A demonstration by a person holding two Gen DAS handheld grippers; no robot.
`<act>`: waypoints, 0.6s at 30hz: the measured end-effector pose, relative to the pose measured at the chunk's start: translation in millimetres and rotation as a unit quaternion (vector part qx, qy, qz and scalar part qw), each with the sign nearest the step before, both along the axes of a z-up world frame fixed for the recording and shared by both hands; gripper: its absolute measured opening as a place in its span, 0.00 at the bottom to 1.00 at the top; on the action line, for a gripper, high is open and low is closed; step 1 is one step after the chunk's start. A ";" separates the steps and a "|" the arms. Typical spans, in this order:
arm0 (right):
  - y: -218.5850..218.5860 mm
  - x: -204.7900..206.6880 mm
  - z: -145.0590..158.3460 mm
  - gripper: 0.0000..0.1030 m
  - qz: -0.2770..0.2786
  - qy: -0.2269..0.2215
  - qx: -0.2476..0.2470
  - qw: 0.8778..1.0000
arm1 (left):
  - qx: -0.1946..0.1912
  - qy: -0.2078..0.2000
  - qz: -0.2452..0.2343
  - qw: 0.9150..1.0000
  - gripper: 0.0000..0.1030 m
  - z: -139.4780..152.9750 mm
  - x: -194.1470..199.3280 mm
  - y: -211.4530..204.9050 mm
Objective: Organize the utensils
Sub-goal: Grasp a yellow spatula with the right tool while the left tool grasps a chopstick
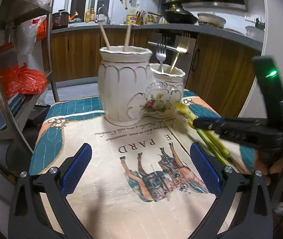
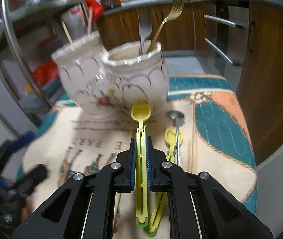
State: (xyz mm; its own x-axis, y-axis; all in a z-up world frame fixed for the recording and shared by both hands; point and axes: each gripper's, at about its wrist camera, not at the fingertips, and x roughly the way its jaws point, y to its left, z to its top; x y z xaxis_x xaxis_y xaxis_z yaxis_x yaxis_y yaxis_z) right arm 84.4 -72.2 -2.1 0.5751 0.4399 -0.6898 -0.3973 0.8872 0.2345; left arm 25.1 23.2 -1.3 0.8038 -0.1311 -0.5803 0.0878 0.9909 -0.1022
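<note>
The right tool (image 2: 140, 159) is clamping its blue pads (image 2: 132, 165) tight on the slotted handle of a yellow plastic spoon (image 2: 141, 131), with the bowl pointing ahead toward the ceramic holder (image 2: 121, 83). Gripping the handle along its length is keeping the bowl end free and aimed, which looks like preparation for dropping the spoon into one of the holder's two cups. The holder is standing on the printed cloth (image 1: 111, 149) covering the counter; its shorter cup (image 1: 168, 75) is already carrying a silver fork (image 1: 160, 54) and a gold fork (image 1: 182, 46), and the taller cup (image 1: 124, 73) is carrying two wooden chopsticks (image 1: 127, 37), so the sorting seems to be going by type.

Beside the gripped spoon, a second yellow spoon (image 2: 172, 137), a metal spoon (image 2: 176, 119) and a pair of thin chopsticks (image 2: 192, 155) are lying on the cloth, waiting their turn.

The left tool (image 1: 140, 169) is standing wide open above the cloth with nothing between its pads, probably held back to stay out of the way
</note>
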 end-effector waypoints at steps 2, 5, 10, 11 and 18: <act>-11.4 -5.8 6.6 0.10 -0.004 -0.017 0.016 1.000 | 0.010 0.014 -0.006 1.000 0.94 -2.0 3.9 -9.7; -28.6 -7.8 11.9 0.10 -0.012 -0.031 0.033 0.999 | 0.022 0.037 -0.018 0.999 0.94 -5.3 9.6 -24.4; -44.8 -13.9 17.7 0.10 -0.016 -0.042 0.046 0.998 | 0.032 0.068 -0.037 0.997 0.80 -10.6 17.6 -52.9; -47.8 -15.5 18.6 0.10 -0.015 -0.045 0.049 0.998 | 0.033 0.073 -0.039 0.996 0.78 -12.1 19.0 -57.0; -57.8 -20.6 21.9 0.10 -0.014 -0.061 0.056 0.996 | 0.047 0.102 -0.060 0.992 0.48 -21.3 27.0 -85.7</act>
State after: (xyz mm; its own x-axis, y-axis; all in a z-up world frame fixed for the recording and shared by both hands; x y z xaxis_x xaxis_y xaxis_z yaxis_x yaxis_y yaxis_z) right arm 63.8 -130.0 19.8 0.6651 0.4925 -0.5614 -0.4045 0.8694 0.2836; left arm 52.1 -62.5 -22.6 0.6501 -0.1569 -0.7435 0.1927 0.9805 -0.0385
